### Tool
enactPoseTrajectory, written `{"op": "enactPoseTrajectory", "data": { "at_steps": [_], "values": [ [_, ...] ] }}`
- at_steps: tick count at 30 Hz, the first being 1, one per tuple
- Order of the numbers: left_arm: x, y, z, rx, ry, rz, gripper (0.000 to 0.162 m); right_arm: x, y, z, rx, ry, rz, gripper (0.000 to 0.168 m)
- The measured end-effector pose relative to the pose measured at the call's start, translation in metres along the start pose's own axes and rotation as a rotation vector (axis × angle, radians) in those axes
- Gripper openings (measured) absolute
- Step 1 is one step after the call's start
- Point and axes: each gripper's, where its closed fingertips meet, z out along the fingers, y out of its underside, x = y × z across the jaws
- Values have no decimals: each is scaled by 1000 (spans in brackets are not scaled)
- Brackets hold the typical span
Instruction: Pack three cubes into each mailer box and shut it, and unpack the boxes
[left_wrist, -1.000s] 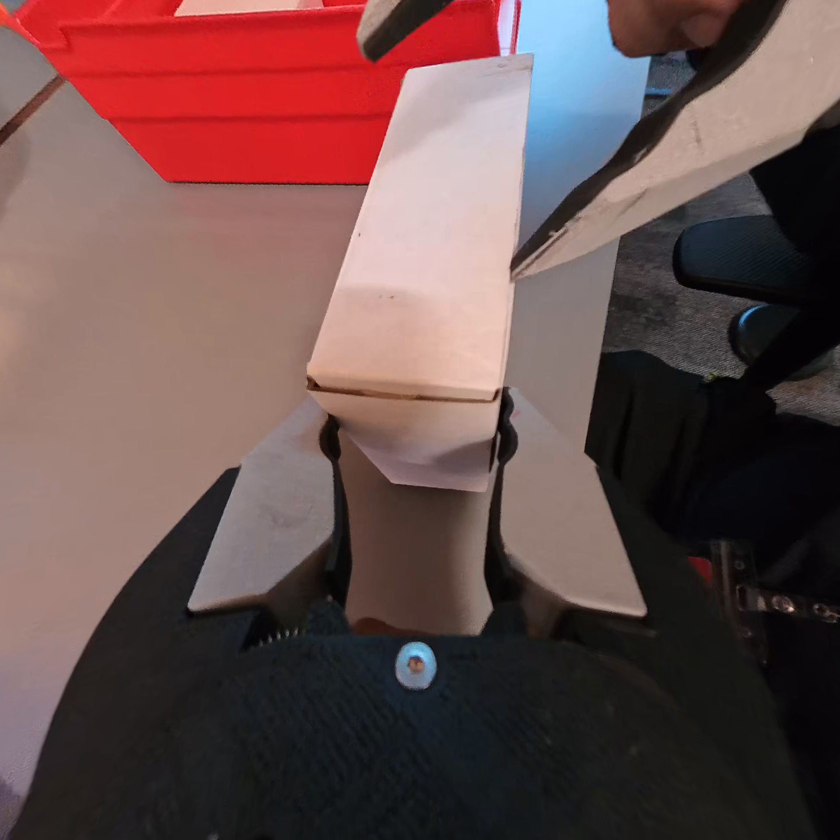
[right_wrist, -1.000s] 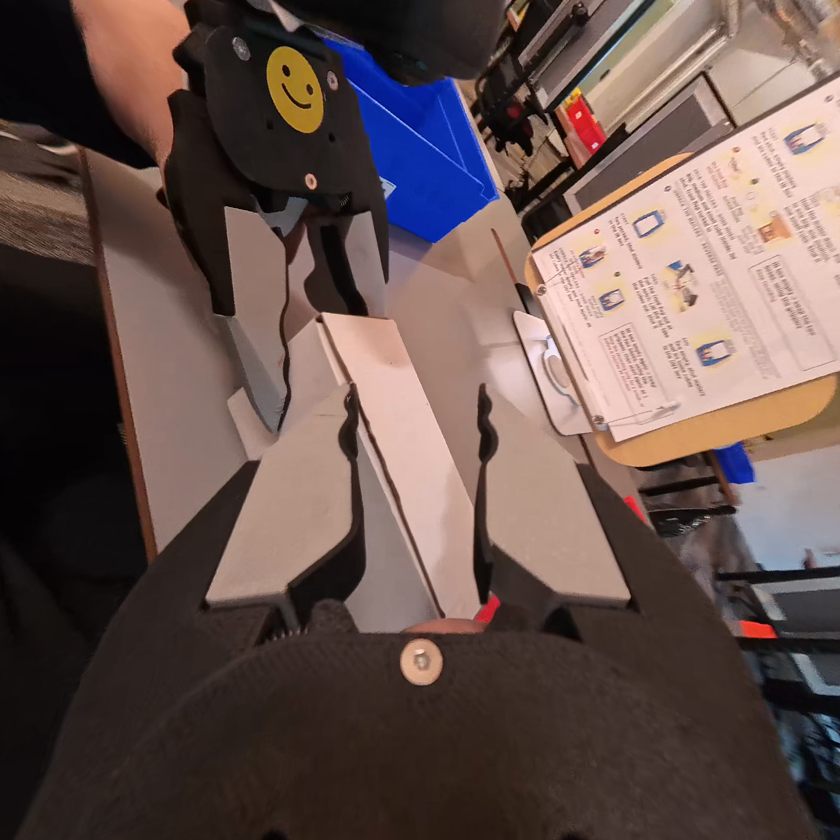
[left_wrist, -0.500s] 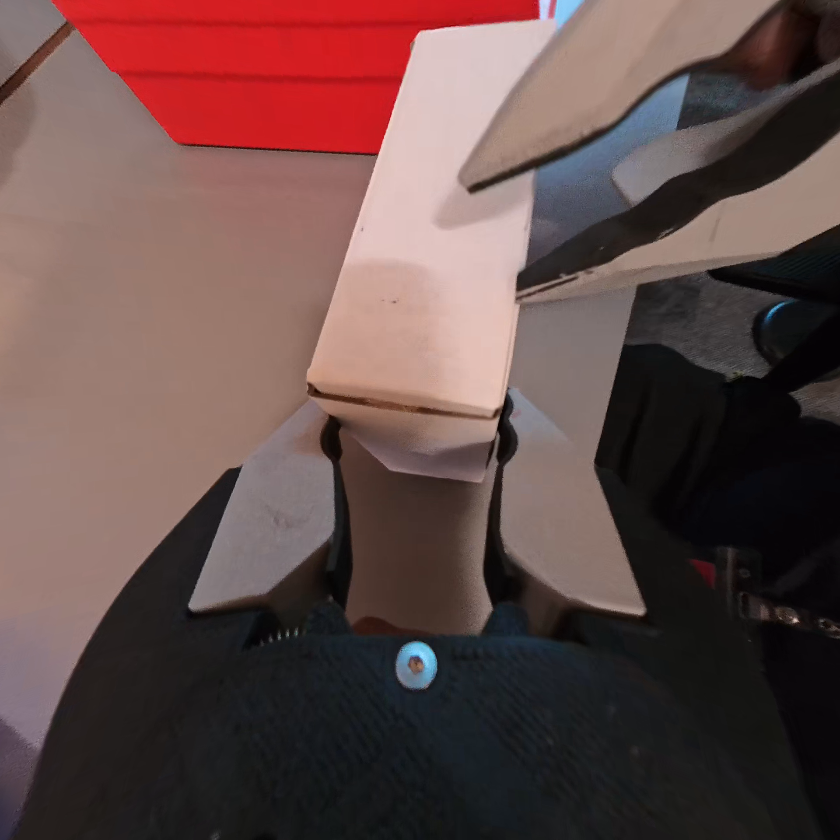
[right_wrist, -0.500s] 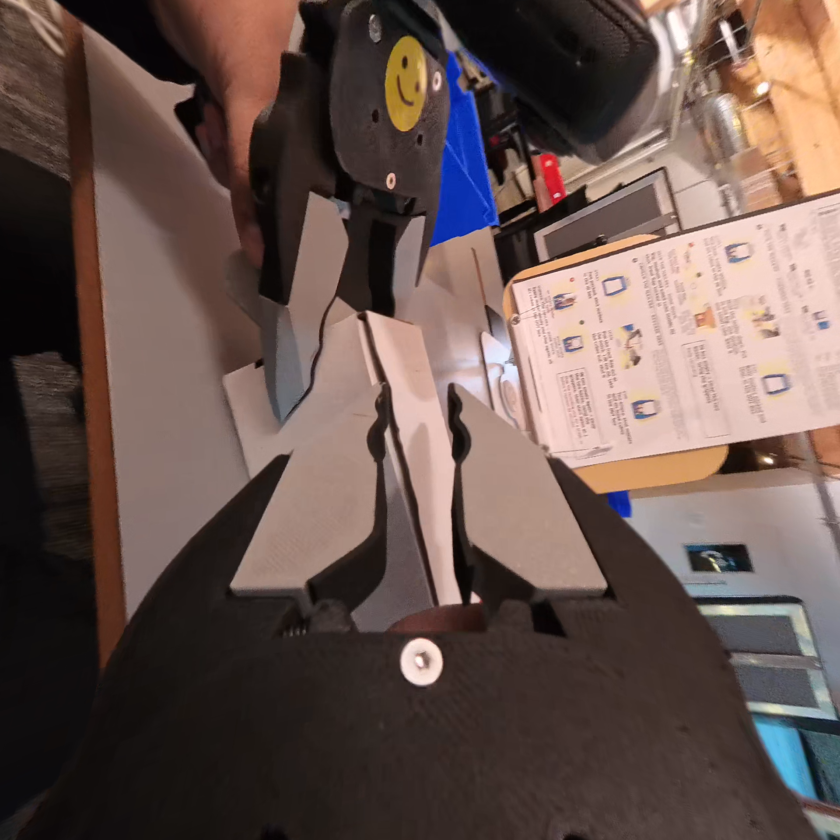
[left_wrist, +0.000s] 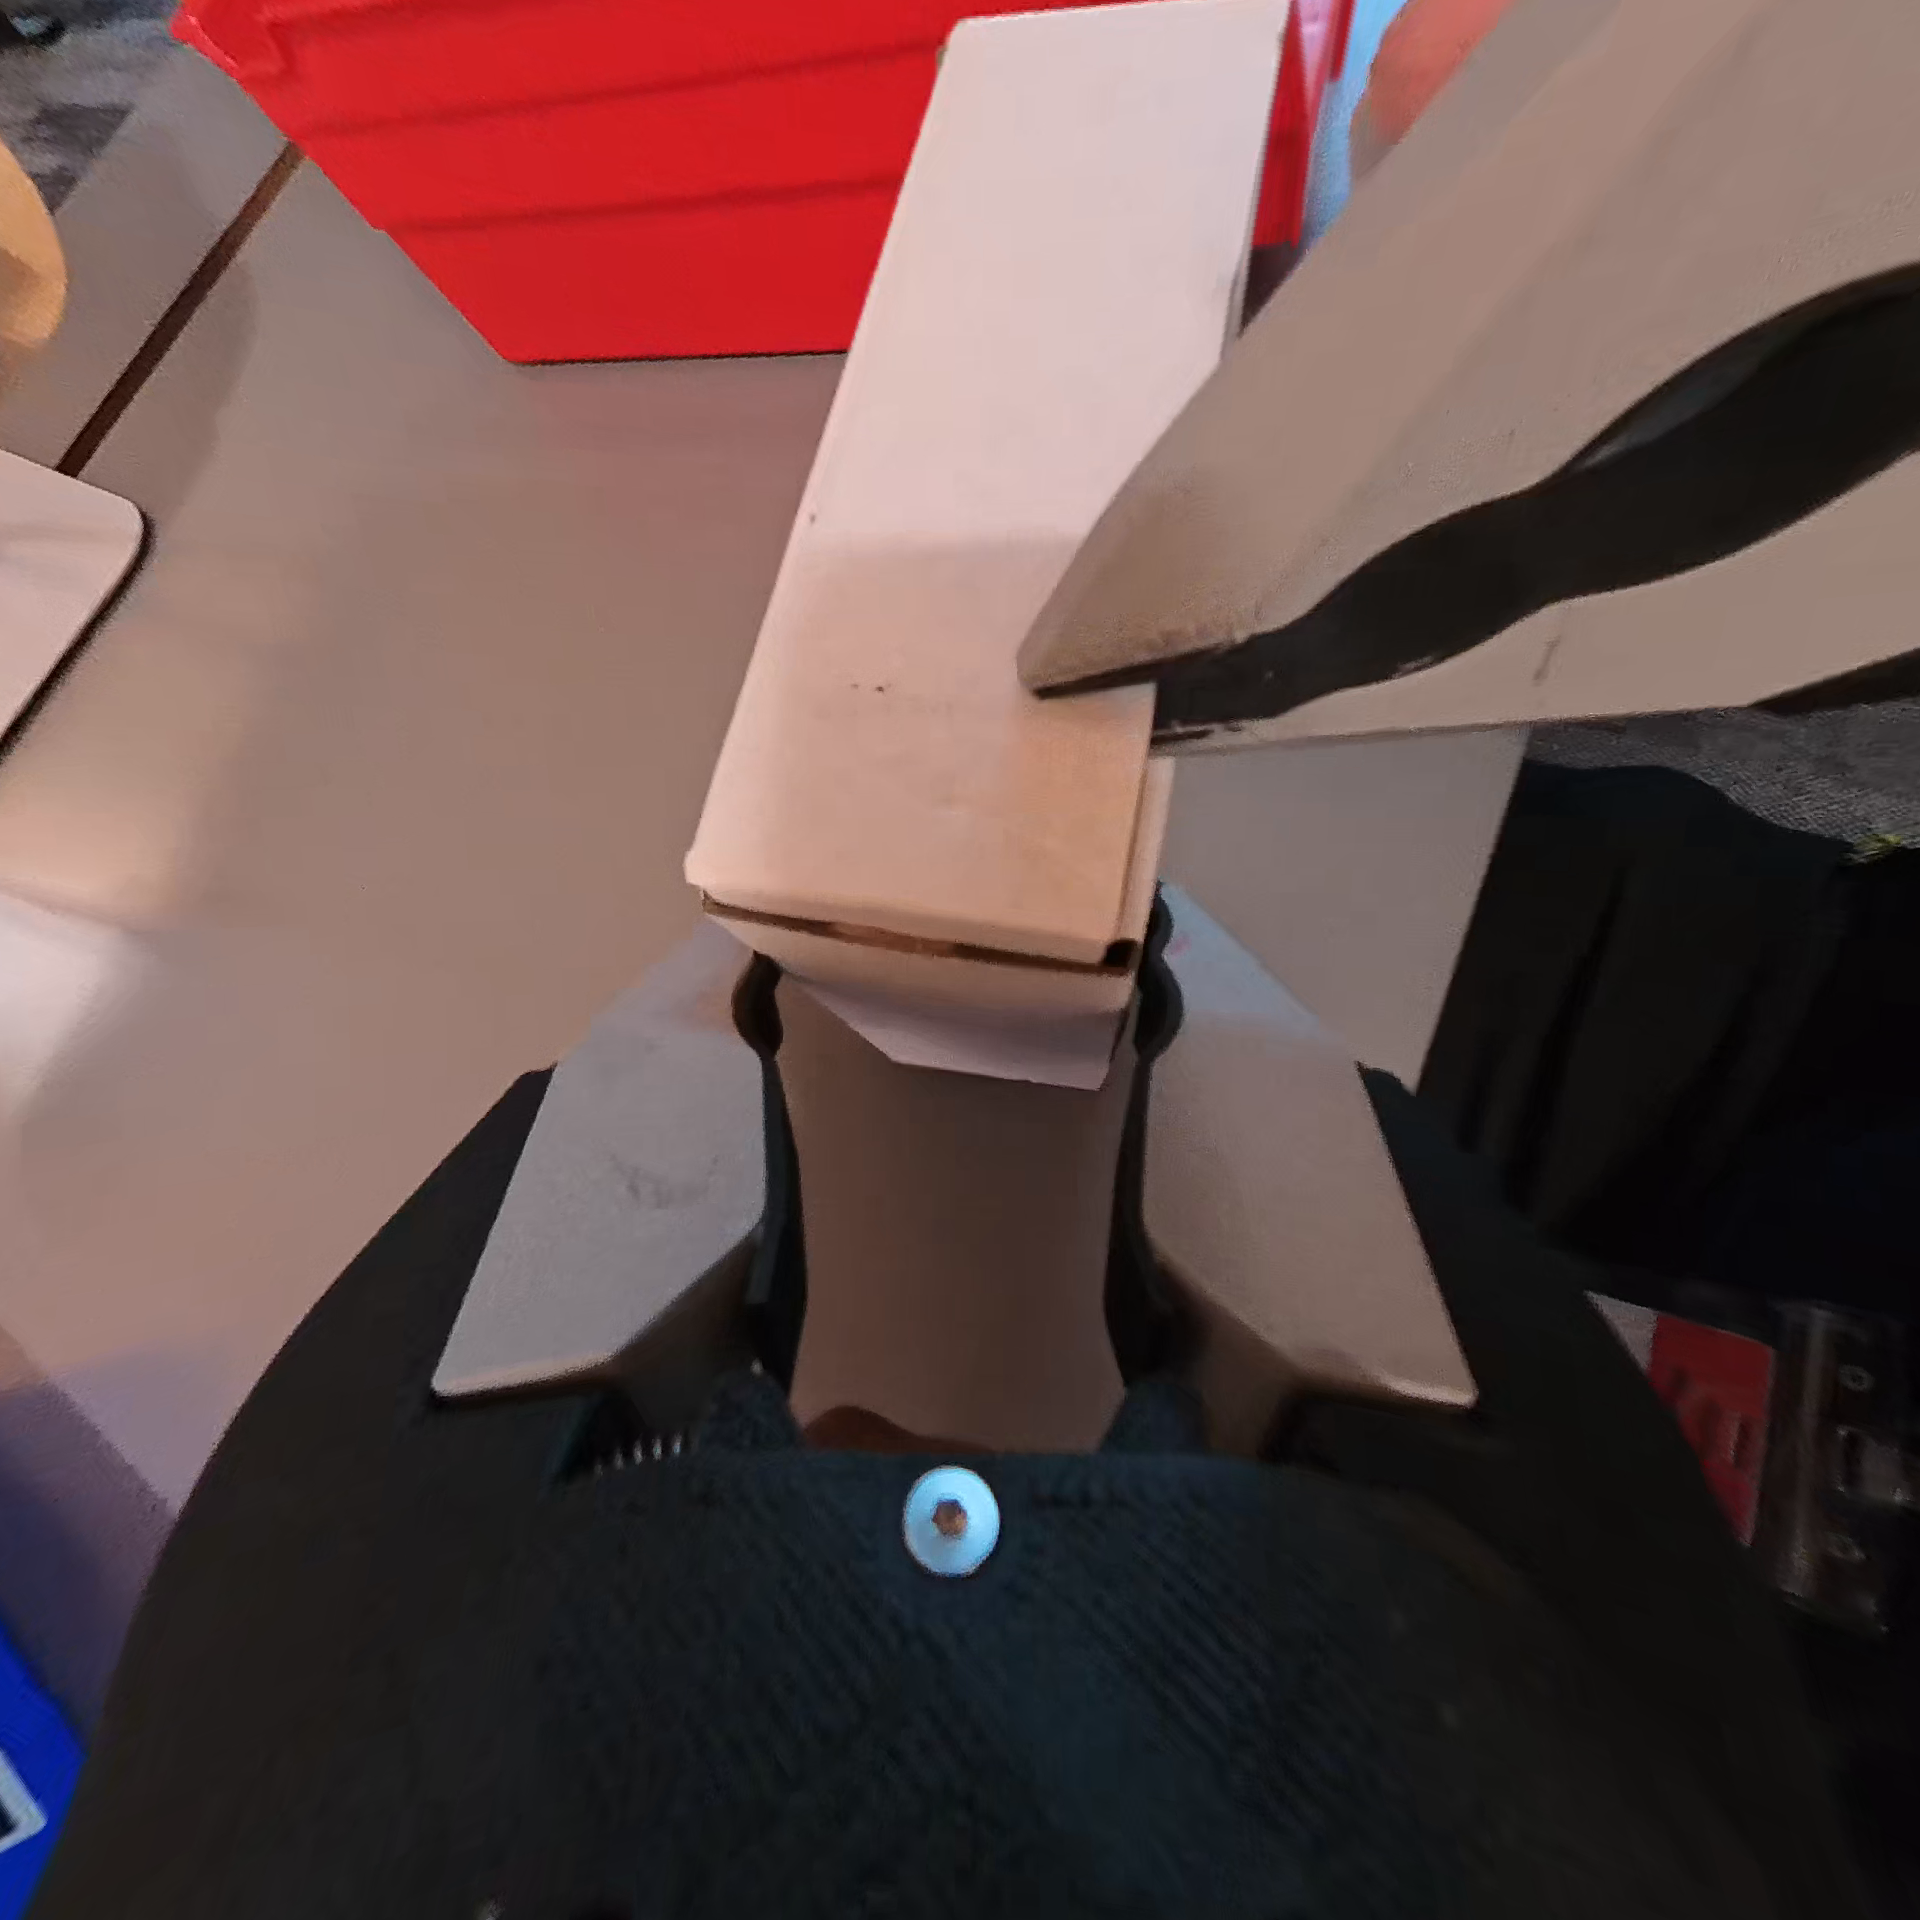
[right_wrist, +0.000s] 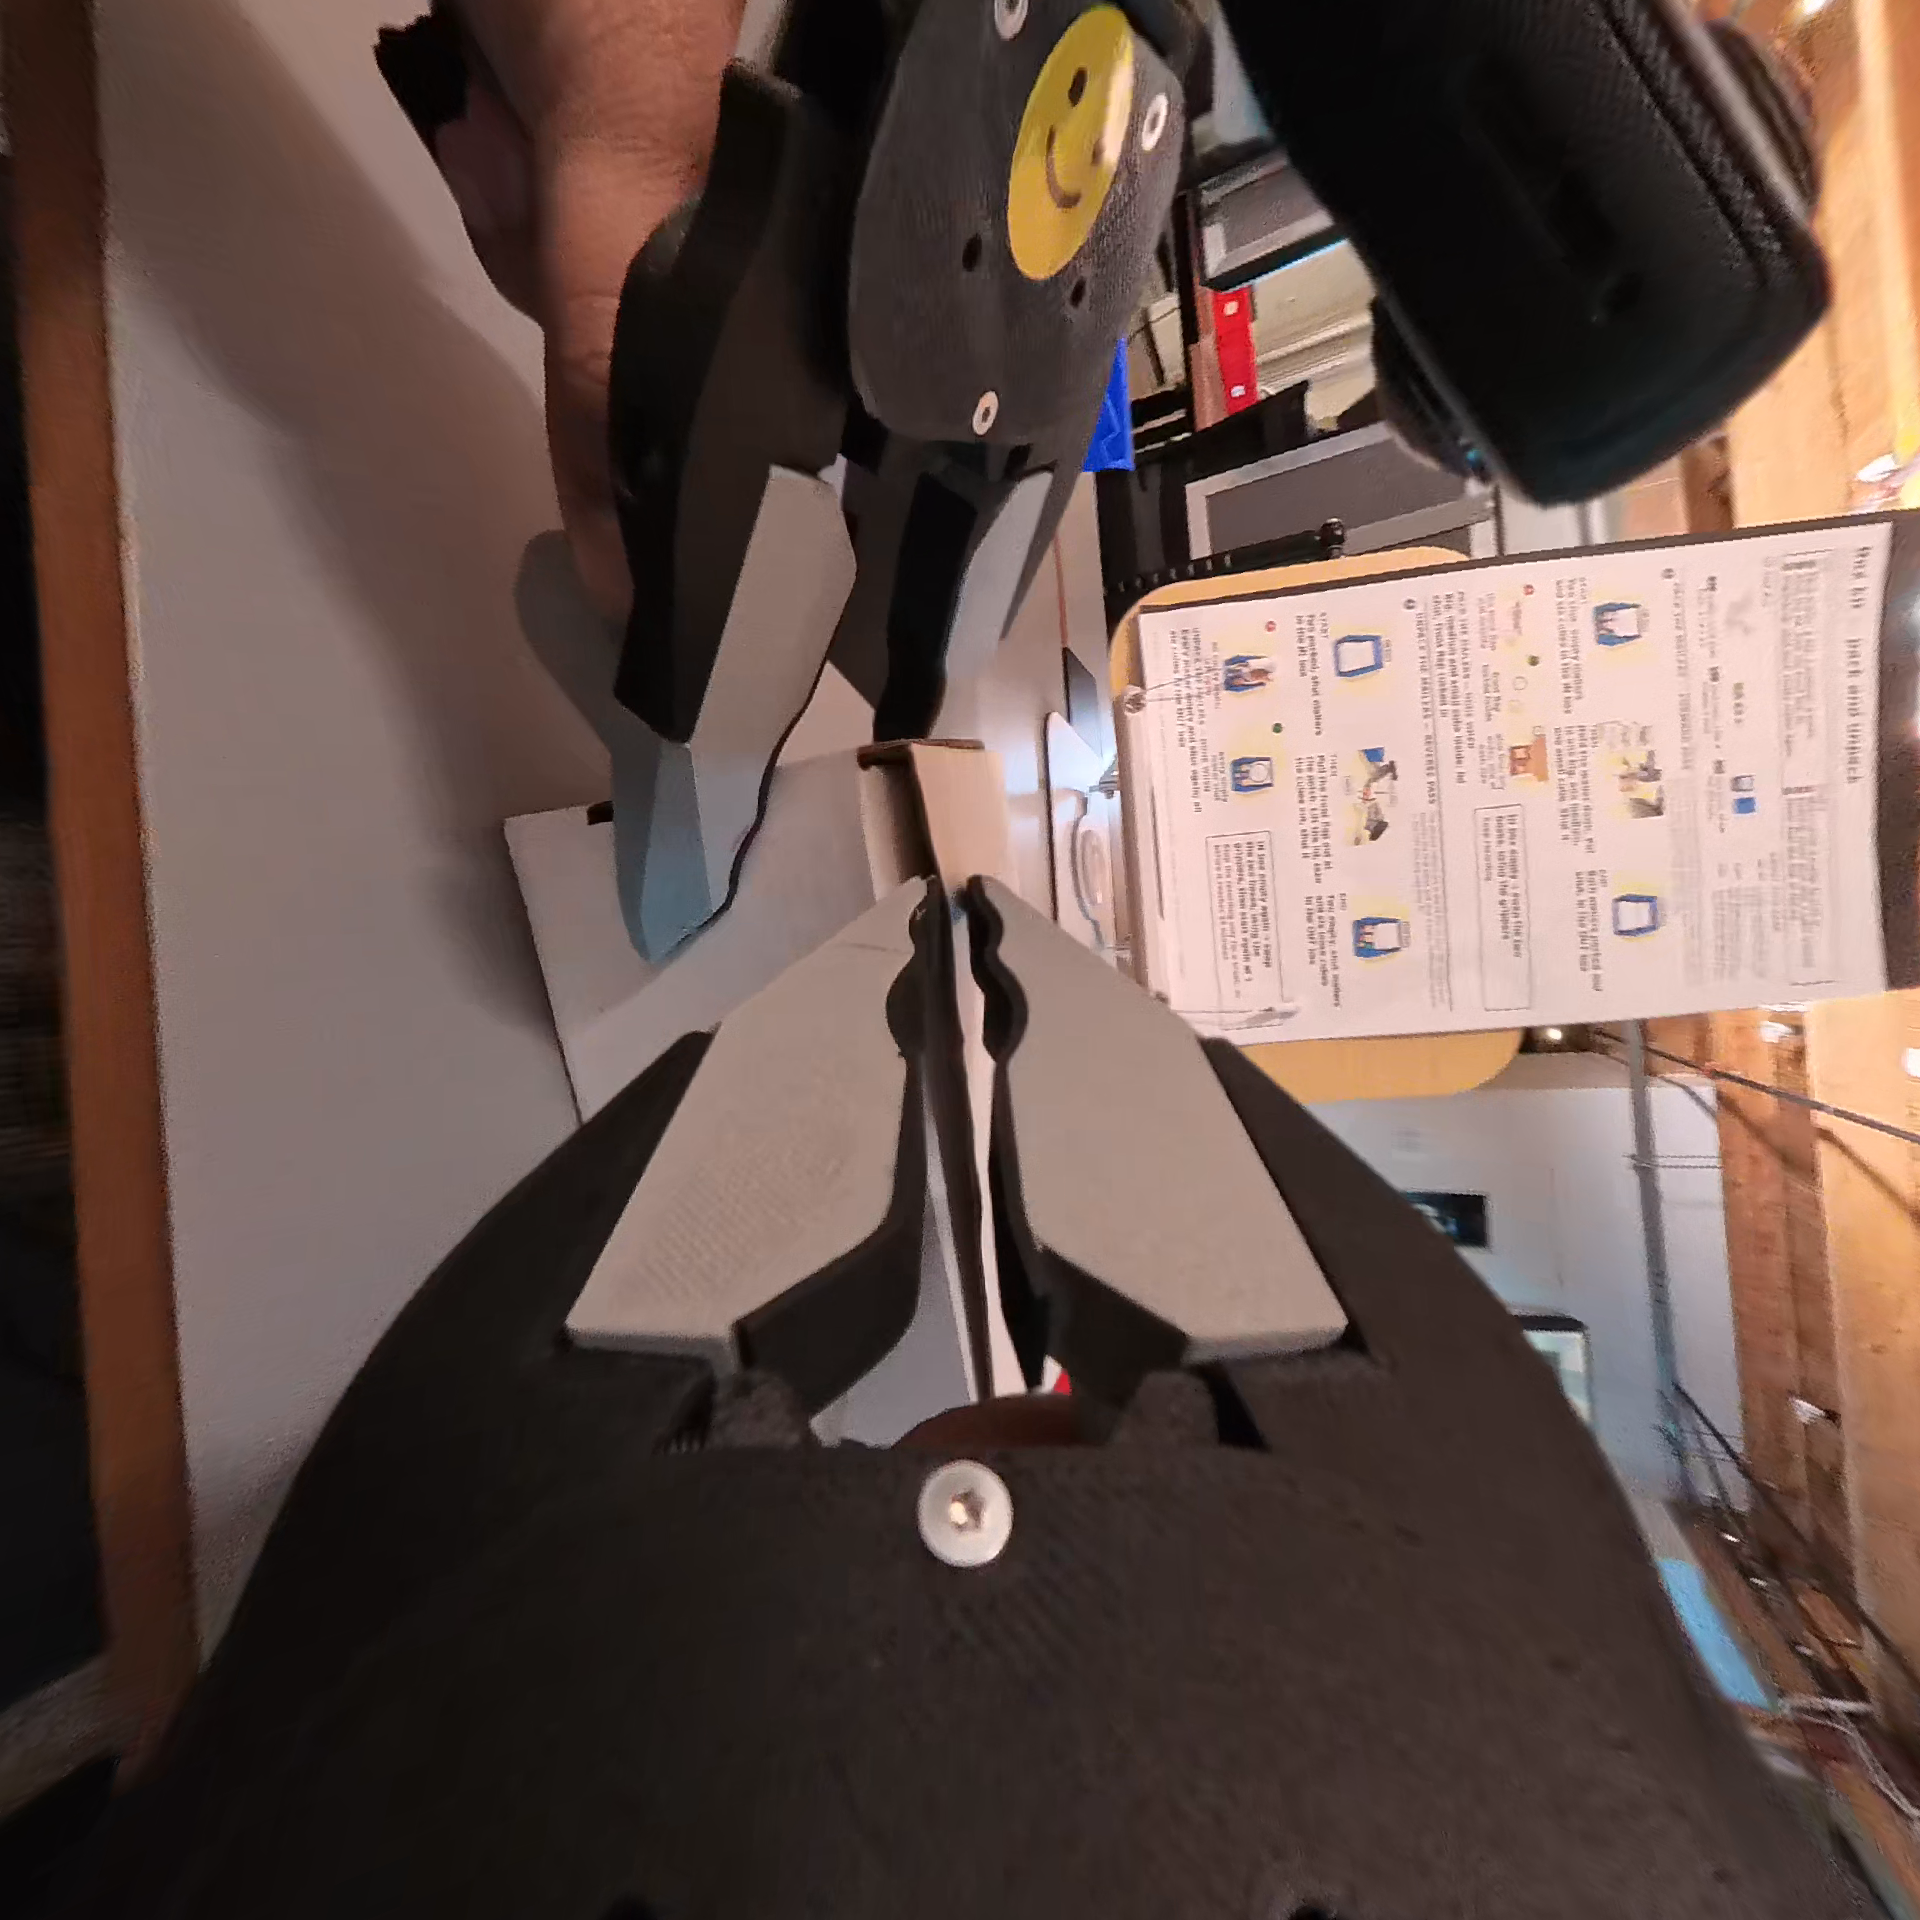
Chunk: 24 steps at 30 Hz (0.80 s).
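Note:
A closed white mailer box lies on the grey table, long axis pointing away from my left gripper. My left gripper is shut on the box's near end, one finger on each side. My right gripper is shut on a thin cardboard edge along the top of the box. In the left wrist view its fingertips pinch the box's top right edge. In the right wrist view the left gripper's fingers straddle the far end of the box. No cubes are in view.
A red bin stands just beyond the box. A white board corner lies at the left. The table's front edge is close by. An instruction sheet on a wooden board stands past the box, a blue bin behind it. My right fingertips sit around 6 centimeters from my left ones.
My right gripper has moved in over the box and closed from wide open onto its top edge. My left gripper has kept its hold on the box's end.

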Motion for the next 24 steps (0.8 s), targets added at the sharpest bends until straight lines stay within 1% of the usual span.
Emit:
{"op": "enactPoseTrajectory", "data": {
  "at_steps": [2,4,11,18,21,24],
  "values": [
    [-6,-1,0,30,-2,-4,67,4,2,4,-12,29,-8,1],
    [-8,-1,2,58,22,-16,67,4,2,6,-11,22,21,1],
    [-6,-12,-8,119,0,86,66,15,-1,-6,33,-11,116,1],
    [-7,-14,-22,116,-43,197,66,16,-10,-13,111,-52,187,2],
    [-6,-16,-23,111,-46,154,66,18,-7,-14,108,-38,178,3],
    [-2,-28,-31,171,21,66,66,28,9,-16,78,28,163,3]
  ]
}}
